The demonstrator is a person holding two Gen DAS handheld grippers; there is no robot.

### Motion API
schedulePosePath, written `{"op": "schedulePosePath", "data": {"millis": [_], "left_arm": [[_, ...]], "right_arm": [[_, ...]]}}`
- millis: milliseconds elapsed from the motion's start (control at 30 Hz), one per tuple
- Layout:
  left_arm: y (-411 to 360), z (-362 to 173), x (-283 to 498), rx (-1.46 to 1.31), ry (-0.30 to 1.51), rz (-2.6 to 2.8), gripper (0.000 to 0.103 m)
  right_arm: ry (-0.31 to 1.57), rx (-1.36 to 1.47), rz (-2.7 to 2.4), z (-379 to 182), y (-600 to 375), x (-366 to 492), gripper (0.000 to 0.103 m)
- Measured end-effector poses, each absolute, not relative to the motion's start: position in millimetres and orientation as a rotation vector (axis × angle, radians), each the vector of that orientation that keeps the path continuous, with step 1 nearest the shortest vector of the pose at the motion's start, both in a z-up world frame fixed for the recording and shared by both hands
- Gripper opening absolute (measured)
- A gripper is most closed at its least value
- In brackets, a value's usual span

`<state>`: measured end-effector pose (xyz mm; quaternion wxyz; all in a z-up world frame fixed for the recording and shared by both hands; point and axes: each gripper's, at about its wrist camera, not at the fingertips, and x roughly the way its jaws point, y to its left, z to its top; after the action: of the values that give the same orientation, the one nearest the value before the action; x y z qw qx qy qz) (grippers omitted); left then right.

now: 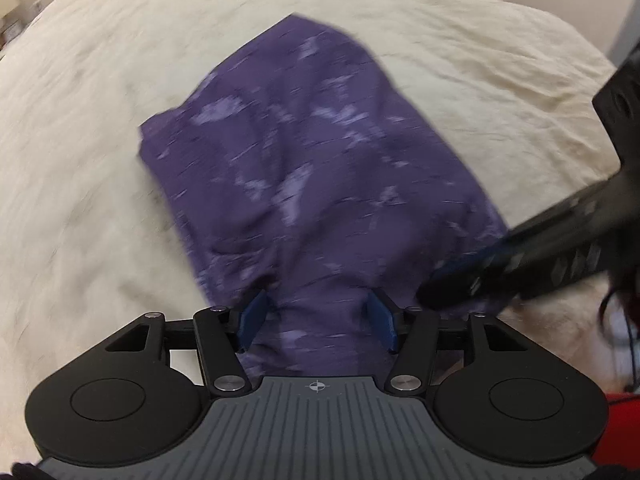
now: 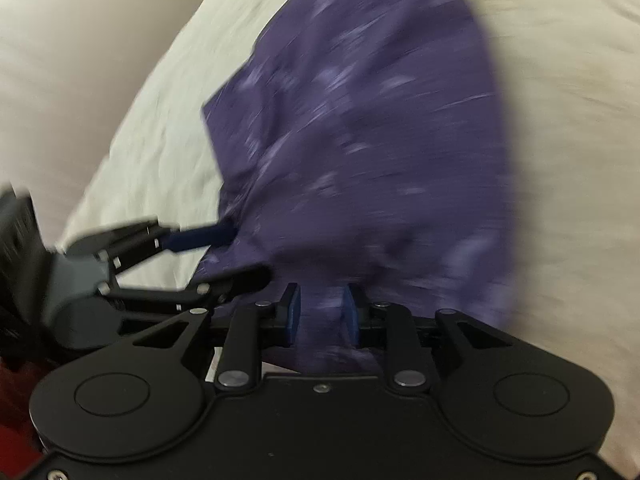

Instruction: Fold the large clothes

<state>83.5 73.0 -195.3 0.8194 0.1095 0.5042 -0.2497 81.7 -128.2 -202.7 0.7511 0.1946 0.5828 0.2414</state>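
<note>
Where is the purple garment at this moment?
In both wrist views the purple garment lies on the cream bedsheet, its near edge between the fingers of the left gripper and the right gripper.

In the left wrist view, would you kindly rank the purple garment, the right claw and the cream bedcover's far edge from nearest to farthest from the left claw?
1. Purple garment: bunched between the left claw fingers.
2. Right claw: just to the right, on the garment's edge.
3. Cream bedcover far edge: top of view, beyond the garment.
</note>
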Motion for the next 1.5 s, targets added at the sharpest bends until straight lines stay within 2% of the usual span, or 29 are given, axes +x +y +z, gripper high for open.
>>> {"op": "schedulePosePath", "data": {"millis": [133,233,467,600,800,867,1000,1167,1300,1333,1367,1500], "left_arm": [[85.2,-204.0,97.5,0.117,1.129,-0.482,0.062],[89.1,-206.8,102.1,0.055,1.14,-0.458,0.063],[94.4,-212.1,103.6,-0.001,1.149,-0.417,0.069],[101.0,-212.9,108.6,-0.036,1.162,-0.408,0.07],[104.3,-213.4,114.8,-0.079,1.171,-0.389,0.073],[105.7,-214.2,118.4,-0.085,1.175,-0.383,0.075],[110.6,-210.6,123.2,-0.11,1.188,-0.378,0.076],[122.7,-182.8,133.2,-0.128,1.136,-0.385,0.075],[138.5,-169.1,159.1,-0.21,1.093,-0.384,0.075],[140.8,-168.7,167.5,-0.23,1.092,-0.389,0.071],[141.7,-169.2,175.8,-0.245,1.091,-0.399,0.063],[136.2,-178.2,202.1,-0.248,1.128,-0.405,0.051]], "right_arm": [[1.249,0.384,0.559,-193.0,-108.3,96.5,0.033],[1.162,0.281,0.553,-163.9,-116.2,106.0,0.041],[1.019,0.21,0.46,-130.7,-133.9,174.7,0.041],[1.029,0.149,0.424,-144.5,-120.1,218.1,0.041],[1.113,0.081,0.348,-179.4,-105.0,270.5,0.033],[1.133,0.059,0.333,-188.8,-100.2,279.3,0.027],[1.15,0.099,0.311,-202.5,-98.3,283.7,0.027],[1.088,0.154,0.376,-186.4,-103.6,276.7,0.047],[1.037,0.162,0.438,-164.9,-114.7,248.3,0.051],[1.032,0.157,0.449,-162.3,-116.6,241.9,0.051],[1.03,0.151,0.454,-159.9,-118.9,233.5,0.051],[1.032,0.153,0.44,-155.0,-126.2,202.8,0.051]]}}
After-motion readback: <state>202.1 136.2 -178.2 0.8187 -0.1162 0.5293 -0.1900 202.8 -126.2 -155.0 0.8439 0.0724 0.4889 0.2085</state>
